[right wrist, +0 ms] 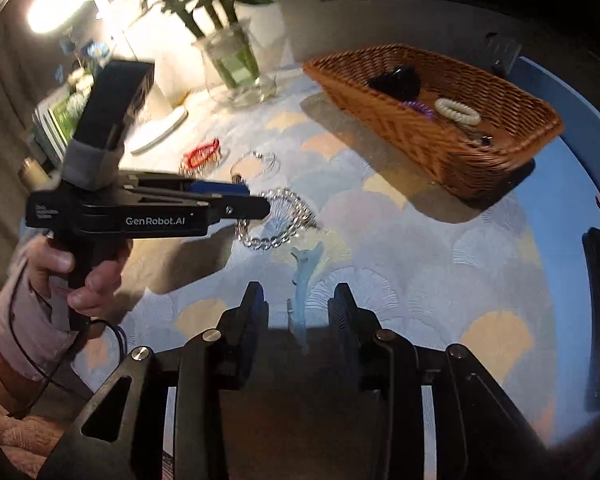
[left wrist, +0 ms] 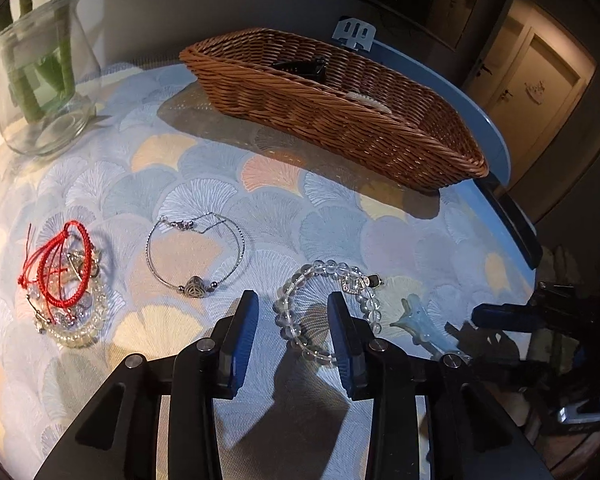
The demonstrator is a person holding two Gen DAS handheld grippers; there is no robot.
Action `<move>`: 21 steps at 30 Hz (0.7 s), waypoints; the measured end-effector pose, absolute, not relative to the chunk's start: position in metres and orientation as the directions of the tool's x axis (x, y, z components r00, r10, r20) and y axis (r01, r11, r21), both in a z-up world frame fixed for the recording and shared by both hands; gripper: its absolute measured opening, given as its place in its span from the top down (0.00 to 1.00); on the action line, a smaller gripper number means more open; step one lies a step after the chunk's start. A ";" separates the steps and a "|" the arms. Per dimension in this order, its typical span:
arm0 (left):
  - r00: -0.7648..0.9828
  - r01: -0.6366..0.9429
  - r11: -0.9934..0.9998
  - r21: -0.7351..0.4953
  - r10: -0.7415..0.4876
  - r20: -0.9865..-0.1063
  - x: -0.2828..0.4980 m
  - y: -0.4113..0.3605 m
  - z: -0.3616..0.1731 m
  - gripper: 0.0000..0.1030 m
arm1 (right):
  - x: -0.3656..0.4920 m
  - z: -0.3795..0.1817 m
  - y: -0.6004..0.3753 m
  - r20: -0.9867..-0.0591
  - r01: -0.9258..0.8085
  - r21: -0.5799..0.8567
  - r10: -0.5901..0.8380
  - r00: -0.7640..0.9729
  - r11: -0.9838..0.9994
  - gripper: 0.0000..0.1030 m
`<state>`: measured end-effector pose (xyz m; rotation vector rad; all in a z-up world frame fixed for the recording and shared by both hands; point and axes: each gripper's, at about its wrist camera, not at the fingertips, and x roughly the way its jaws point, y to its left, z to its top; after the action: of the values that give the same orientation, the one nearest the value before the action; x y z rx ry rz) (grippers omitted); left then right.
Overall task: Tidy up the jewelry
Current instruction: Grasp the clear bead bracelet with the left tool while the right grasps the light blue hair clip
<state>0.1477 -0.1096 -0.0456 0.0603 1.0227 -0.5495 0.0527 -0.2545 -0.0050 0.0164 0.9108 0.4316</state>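
Jewelry lies spread on the patterned cloth (left wrist: 204,184): the clear bead bracelet (left wrist: 320,312) straddled by the open left gripper (left wrist: 293,308), the pale blue hair clip (right wrist: 302,280) between the right gripper's (right wrist: 298,300) parted jaws. Both picks look imminent; next, each must lower, close, then carry to the wicker basket (left wrist: 340,120).

Left gripper (left wrist: 293,306): angled downward, jaws parted, nothing clamped. Right gripper (right wrist: 299,300): angled downward, jaws parted. Left hand (right wrist: 76,268) grips its handle.
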 end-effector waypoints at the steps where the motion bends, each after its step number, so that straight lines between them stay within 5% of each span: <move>1: 0.406 0.467 0.865 -0.185 -0.396 -0.824 0.147 -0.112 -0.046 0.65 | 0.053 -0.007 -0.248 -0.772 -0.362 0.168 0.351 0.530 0.917 0.62; 5: 0.443 0.482 0.868 -0.116 -0.356 -0.823 0.145 -0.122 -0.047 0.65 | 0.051 -0.019 -0.233 -0.793 -0.359 0.061 0.264 0.549 0.931 0.68; 8: 0.473 0.494 0.868 -0.051 -0.317 -0.822 0.142 -0.131 -0.047 0.79 | 0.051 -0.020 -0.228 -0.798 -0.351 0.010 0.219 0.562 0.936 0.90; 9: 0.488 0.495 0.869 -0.022 -0.299 -0.820 0.140 -0.133 -0.046 0.93 | 0.052 -0.021 -0.226 -0.799 -0.351 -0.012 0.202 0.566 0.936 0.91; 21: 0.501 0.515 0.842 -0.162 -0.449 -0.740 0.125 -0.100 -0.004 0.93 | 0.046 0.004 -0.243 -0.749 -0.362 0.077 0.294 0.594 0.929 0.91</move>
<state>0.1254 -0.0998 -0.0038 0.0832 0.8687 -0.5831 0.0459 -0.2430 0.0042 -0.0864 0.8537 0.3815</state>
